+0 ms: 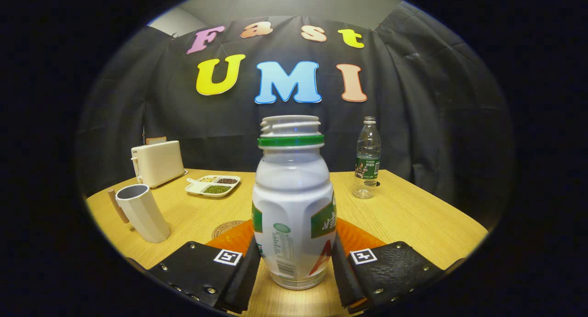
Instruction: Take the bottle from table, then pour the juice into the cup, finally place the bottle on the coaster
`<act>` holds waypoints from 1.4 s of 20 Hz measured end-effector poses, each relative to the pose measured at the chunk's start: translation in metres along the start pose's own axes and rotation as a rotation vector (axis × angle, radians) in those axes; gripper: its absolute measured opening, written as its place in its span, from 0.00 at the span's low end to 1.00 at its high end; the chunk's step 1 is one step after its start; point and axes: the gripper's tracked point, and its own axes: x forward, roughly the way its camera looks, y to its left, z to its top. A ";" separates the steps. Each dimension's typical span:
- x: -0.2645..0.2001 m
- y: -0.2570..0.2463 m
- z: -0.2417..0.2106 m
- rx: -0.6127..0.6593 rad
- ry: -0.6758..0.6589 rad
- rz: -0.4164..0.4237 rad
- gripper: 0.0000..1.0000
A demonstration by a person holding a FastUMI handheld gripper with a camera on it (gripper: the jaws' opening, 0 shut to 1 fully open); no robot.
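A white plastic bottle [294, 202] with a green neck ring and no cap stands upright between my fingers. Its base is at or just above the wooden table [413, 216]. My gripper [296, 255] is shut on the bottle's lower body, with a pad pressed against each side. A pale cup [142, 211] with a wooden handle stands beyond my left finger, off to the left. A round brown coaster [226, 227] lies on the table just past the left finger, partly hidden by it and by the bottle.
At the table's back left are a cream toaster [158, 163] and a white divided dish [213, 185] of beans. A clear water bottle [367, 161] stands at the back right. The black cloth wall closes off the far edge.
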 end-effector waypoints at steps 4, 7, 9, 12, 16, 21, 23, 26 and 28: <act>-0.004 0.010 0.013 -0.080 0.012 0.006 0.71; -0.010 0.024 0.024 -0.128 0.014 0.023 0.71; -0.014 0.039 0.035 -0.156 -0.003 0.055 0.71; -0.015 0.048 0.035 -0.190 0.012 0.076 0.71; -0.016 0.051 0.035 -0.272 0.032 0.068 0.71; -0.015 0.060 0.031 -0.347 0.062 0.078 0.71; -0.014 0.063 0.031 -0.397 0.062 0.077 0.71; -0.011 0.068 0.032 -0.453 0.070 0.077 0.71; -0.011 0.073 0.031 -0.493 0.082 0.082 0.71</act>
